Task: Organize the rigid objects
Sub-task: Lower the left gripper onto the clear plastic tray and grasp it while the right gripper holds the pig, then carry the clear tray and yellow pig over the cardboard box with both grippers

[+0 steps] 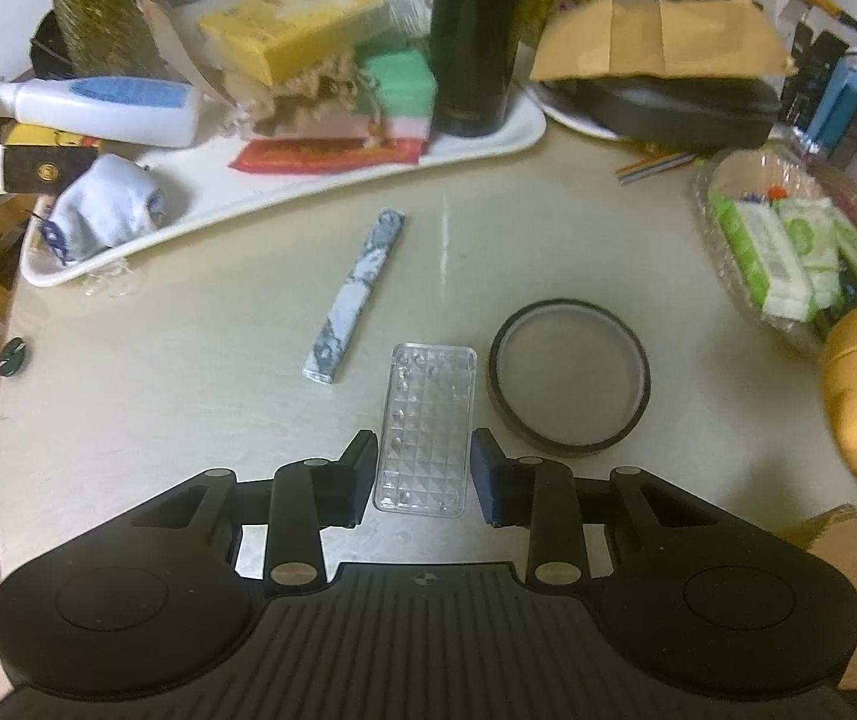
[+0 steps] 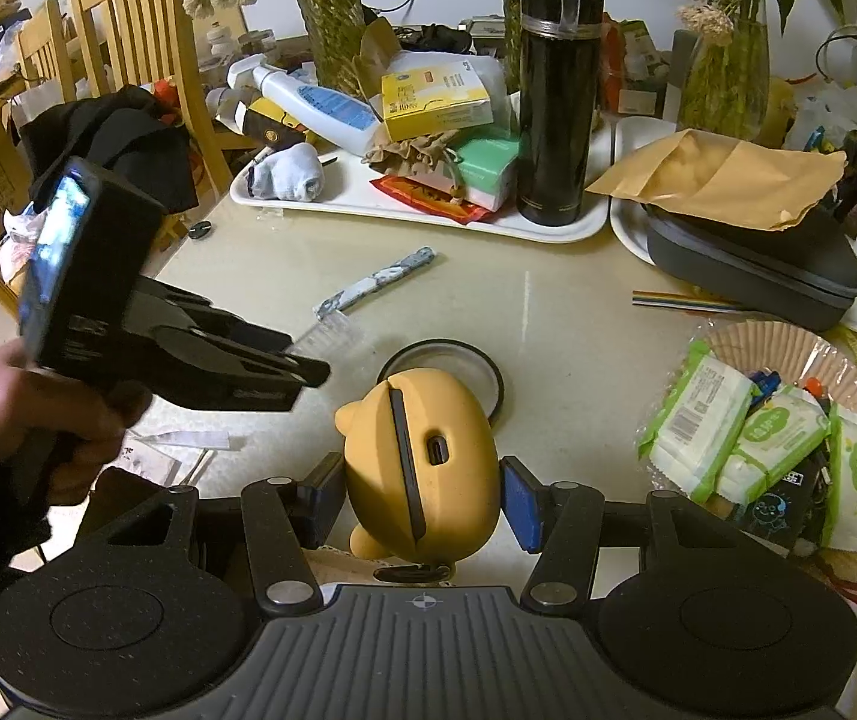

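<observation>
Clear faceted case (image 1: pixel 425 432) sits clamped between my left gripper's (image 1: pixel 422 474) pads, low centre of the left view, seemingly just off the table (image 1: pixel 188 396). My left hand (image 2: pixel 38 414) tilts that tool steeply down. My right gripper (image 2: pixel 422 498) clasps a yellow duck-shaped case (image 2: pixel 422 456). Beside the clear one lie a tape ring (image 1: pixel 569 375) and a marbled stick (image 1: pixel 356 294).

Our left gripper (image 1: pixel 422 468), pitched downward, clamps a clear case (image 1: pixel 426 429) between its pads; our right gripper (image 2: pixel 422 495), likewise pitched, clasps a yellow toy (image 2: pixel 422 462).
</observation>
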A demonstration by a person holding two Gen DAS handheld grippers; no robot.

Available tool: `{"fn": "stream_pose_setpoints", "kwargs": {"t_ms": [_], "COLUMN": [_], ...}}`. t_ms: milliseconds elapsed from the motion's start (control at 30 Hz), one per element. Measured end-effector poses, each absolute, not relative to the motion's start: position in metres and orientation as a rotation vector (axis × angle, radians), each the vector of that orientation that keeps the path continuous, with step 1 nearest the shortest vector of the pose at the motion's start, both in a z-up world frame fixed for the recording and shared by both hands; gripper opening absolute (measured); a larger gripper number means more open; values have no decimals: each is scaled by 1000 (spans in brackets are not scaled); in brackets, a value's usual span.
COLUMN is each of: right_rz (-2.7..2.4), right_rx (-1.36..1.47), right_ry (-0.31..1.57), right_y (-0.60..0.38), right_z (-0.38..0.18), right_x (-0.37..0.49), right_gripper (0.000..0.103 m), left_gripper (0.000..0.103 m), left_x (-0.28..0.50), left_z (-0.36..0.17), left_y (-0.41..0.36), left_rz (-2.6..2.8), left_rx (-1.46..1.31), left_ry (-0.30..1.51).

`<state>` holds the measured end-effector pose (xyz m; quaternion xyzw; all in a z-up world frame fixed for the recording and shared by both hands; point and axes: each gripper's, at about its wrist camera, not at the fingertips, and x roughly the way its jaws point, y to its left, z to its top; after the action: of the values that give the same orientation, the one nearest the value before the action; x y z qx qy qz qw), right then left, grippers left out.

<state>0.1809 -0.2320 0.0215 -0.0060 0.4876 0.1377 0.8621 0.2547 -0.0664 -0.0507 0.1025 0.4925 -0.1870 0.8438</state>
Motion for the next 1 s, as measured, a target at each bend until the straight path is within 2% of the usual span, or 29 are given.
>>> {"fn": "stream_pose_setpoints", "kwargs": {"t_ms": [600,1000], "right_rz": [277,284], "right_rx": [-16,-14], "right_ry": [1042,1037], "right_y": [-218,-218], "right_z": [19,26], "right_x": [181,174], "right_gripper": [58,58], "left_gripper": [34,34], "left_x": [188,144], "left_z": [14,27], "left_y": [-50,-48], "left_rz": [-424,-462], "left_rx": [129,115], "left_ry": [898,857]}}
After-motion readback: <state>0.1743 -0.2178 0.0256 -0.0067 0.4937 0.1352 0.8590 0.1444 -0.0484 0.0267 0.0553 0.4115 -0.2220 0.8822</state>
